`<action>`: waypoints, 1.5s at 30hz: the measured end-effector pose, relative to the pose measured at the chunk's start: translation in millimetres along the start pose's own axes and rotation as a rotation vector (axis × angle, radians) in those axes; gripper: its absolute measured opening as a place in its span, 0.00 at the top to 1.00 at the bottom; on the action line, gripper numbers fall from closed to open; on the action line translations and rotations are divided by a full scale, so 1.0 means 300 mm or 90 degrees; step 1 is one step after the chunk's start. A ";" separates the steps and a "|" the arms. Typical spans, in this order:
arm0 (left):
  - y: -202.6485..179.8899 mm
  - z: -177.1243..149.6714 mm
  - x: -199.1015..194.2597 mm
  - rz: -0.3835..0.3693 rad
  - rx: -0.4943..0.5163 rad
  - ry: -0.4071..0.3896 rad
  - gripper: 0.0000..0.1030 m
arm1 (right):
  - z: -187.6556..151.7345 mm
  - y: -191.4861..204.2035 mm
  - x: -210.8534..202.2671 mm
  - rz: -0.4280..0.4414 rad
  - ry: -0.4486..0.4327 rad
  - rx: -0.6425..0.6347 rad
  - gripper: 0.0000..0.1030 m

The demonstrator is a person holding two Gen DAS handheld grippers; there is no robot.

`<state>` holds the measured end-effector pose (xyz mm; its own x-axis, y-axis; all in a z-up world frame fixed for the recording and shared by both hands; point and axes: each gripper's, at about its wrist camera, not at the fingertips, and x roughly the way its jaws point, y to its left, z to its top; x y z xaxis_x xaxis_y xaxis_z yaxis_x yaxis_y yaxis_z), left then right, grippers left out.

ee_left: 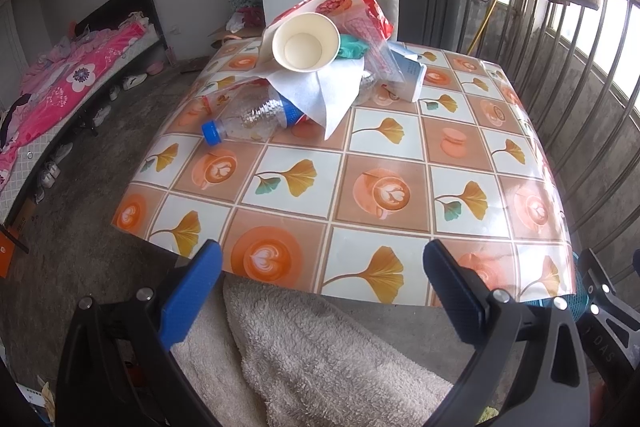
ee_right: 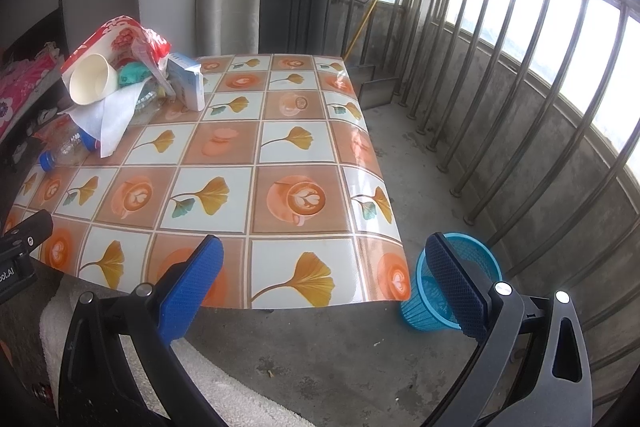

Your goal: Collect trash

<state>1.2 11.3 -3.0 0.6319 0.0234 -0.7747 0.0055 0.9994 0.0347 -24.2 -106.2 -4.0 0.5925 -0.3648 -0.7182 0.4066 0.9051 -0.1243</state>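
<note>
A: Both tongs empty. Left tongs [ee_left: 322, 287] spread wide, right tongs [ee_right: 324, 283] likewise, held off the near edge of the desk [ee_left: 384, 163].

B: Trash?

A: Heaped at the far left corner: paper cup [ee_left: 306, 43] on its side atop a white tissue [ee_left: 320, 93], clear bottle [ee_left: 256, 119] under it, red wrapper [ee_left: 344, 7] behind, small carton [ee_right: 188, 81] beside. Blue bin [ee_right: 452, 287] on the floor, right.

B: Handling?

A: All looks light. Cup crushes easily; pinch its rim. Bottle likely slick; grip the neck.

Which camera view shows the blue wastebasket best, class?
The right wrist view: the blue wastebasket stands on the floor beside the table's corner, rim and mesh visible. The left wrist view shows only a sliver behind the table edge.
</note>
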 end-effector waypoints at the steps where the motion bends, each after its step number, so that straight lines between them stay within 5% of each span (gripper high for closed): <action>1: 0.002 0.000 0.000 0.000 0.000 0.000 0.05 | -0.001 -0.001 0.001 0.000 0.000 0.001 0.06; 13: 0.017 0.006 0.013 0.008 0.000 0.002 0.05 | 0.017 -0.008 0.050 0.011 0.007 -0.008 0.06; 25: 0.188 0.119 0.149 0.056 -0.045 0.008 0.05 | 0.202 0.124 0.242 0.142 0.025 -0.050 0.06; 29: 0.267 0.168 0.180 -0.031 -0.068 -0.016 0.05 | 0.265 0.166 0.270 0.214 -0.018 -0.070 0.06; 33: 0.362 0.224 0.165 -0.141 -0.127 -0.095 0.05 | 0.336 0.190 0.288 0.235 -0.083 -0.096 0.06; 45: 0.364 0.440 0.154 -0.172 -0.060 -0.216 0.05 | 0.551 0.187 0.376 0.324 -0.140 -0.079 0.15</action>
<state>133.3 118.1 48.3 0.8364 -0.2334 -0.4959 0.1446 0.9667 -0.2112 180.3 -132.7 21.1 0.8291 0.0994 -0.5502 -0.0449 0.9927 0.1116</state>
